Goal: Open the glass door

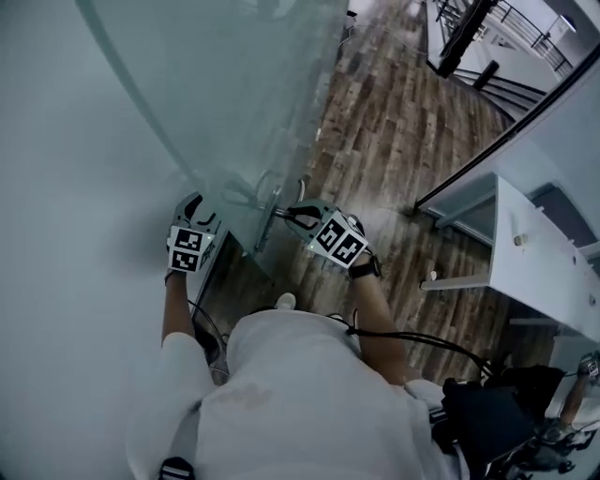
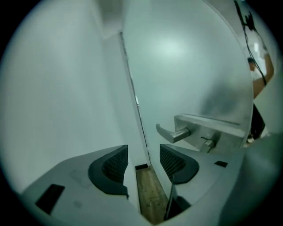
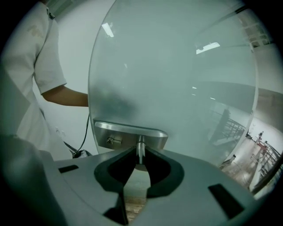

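One frosted glass door (image 1: 225, 84) stands ajar, edge-on to the person, between the two grippers. It carries two lever handles, one on each face, and each sits on its own brushed-metal plate.

The right gripper (image 3: 140, 152) has its jaws closed on the right lever handle (image 3: 140, 145), and the dark pads press it from both sides just in front of the right plate (image 3: 128, 131). One keyhole (image 3: 114, 141) shows in that plate, left of the handle's stem.

The left gripper (image 2: 143, 161) is on the other side of the glass. Its jaws are spread wide and hold nothing. Between them only the door's edge and a strip of floor can be seen. The left lever handle (image 2: 173, 133) hangs free above and to the right of those jaws, clear of both pads. One small thumb-turn (image 2: 208, 143) sits below it on the left plate (image 2: 212, 126).

From above, both grippers are level with each other, close to the door, and each shows one cube with square markers.

One person in a white short-sleeved shirt (image 1: 300, 394) holds them, with one forearm reaching along each side of the glass. A black cable (image 1: 422, 339) trails off the right arm.

A plain white wall (image 1: 66, 187) runs along the left. Wood-plank floor (image 1: 394, 141) stretches ahead on the right, past a white cabinet (image 1: 544, 272) and up to a dark railing (image 1: 525, 28).
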`<state>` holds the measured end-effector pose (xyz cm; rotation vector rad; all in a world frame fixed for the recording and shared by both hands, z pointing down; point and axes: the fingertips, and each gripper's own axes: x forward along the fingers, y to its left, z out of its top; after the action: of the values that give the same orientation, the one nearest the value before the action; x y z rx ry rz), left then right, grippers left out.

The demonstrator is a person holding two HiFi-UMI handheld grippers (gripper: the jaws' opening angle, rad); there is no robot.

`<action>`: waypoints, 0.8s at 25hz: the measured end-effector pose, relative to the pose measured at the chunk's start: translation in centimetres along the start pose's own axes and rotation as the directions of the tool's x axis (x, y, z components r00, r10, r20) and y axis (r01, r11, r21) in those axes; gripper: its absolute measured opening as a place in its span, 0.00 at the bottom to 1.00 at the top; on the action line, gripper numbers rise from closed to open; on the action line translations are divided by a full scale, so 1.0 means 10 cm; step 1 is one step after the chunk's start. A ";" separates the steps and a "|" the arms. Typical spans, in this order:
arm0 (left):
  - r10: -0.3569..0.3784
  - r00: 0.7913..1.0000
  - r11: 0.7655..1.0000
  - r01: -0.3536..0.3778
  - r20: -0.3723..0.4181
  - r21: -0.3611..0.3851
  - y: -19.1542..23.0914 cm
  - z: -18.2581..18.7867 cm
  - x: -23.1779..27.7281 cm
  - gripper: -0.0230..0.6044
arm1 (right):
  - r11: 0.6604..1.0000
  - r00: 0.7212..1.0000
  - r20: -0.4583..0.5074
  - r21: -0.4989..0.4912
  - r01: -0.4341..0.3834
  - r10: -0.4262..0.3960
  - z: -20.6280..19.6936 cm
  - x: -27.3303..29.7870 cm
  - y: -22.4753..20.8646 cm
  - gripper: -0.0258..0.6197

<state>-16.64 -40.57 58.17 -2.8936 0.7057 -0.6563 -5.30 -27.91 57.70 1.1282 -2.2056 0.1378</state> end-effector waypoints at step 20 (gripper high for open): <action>0.447 0.893 0.821 -0.436 -0.060 -0.369 0.29 -1.20 -1.32 0.11 | 0.987 1.000 0.002 -0.160 -0.026 0.027 0.80 1.43 0.05 0.14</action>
<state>-33.55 -36.93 63.33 -2.8637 1.5926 -0.4533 -15.72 -40.40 59.98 1.0118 -2.1929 -0.0298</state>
